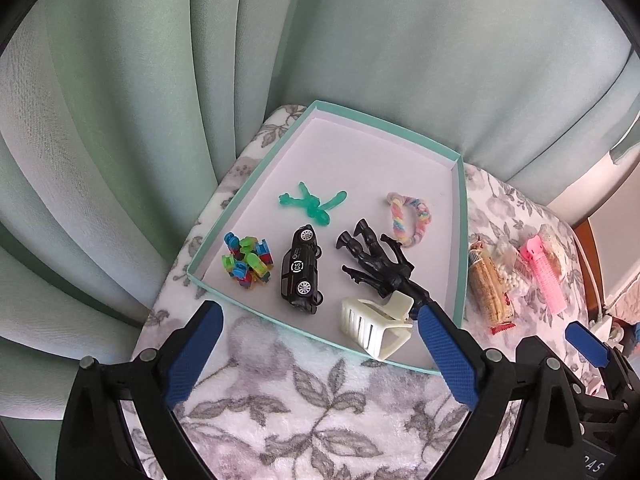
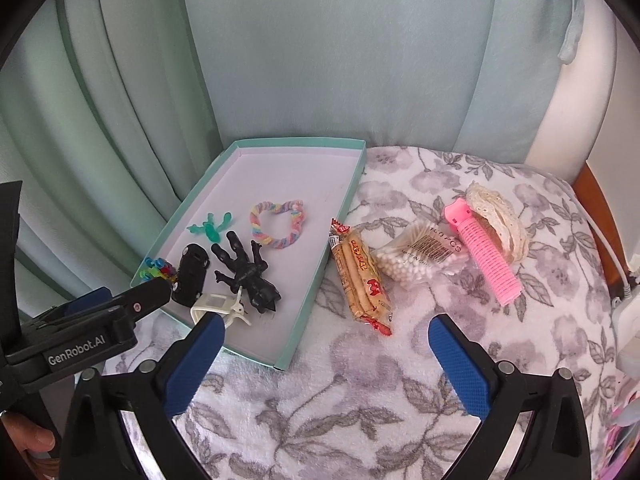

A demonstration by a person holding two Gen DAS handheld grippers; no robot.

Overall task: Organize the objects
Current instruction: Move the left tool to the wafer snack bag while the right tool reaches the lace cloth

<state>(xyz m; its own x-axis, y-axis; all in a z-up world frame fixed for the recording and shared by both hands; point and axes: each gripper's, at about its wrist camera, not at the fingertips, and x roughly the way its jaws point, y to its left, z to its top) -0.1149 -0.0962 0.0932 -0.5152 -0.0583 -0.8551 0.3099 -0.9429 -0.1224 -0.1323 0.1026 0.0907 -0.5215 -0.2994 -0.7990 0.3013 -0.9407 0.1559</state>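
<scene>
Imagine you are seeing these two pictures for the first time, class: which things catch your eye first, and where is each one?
First comes the shallow teal box on the flowered blanket, holding small toys: a black car, a black figure and a pastel braided ring. To its right on the blanket lies a bright pink hair roller, beside a snack packet and a bag of cotton swabs.

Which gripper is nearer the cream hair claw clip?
Left. The left gripper hangs open right at the cream hair claw clip in the tray; the right gripper hovers open over the blanket beside it.
</scene>
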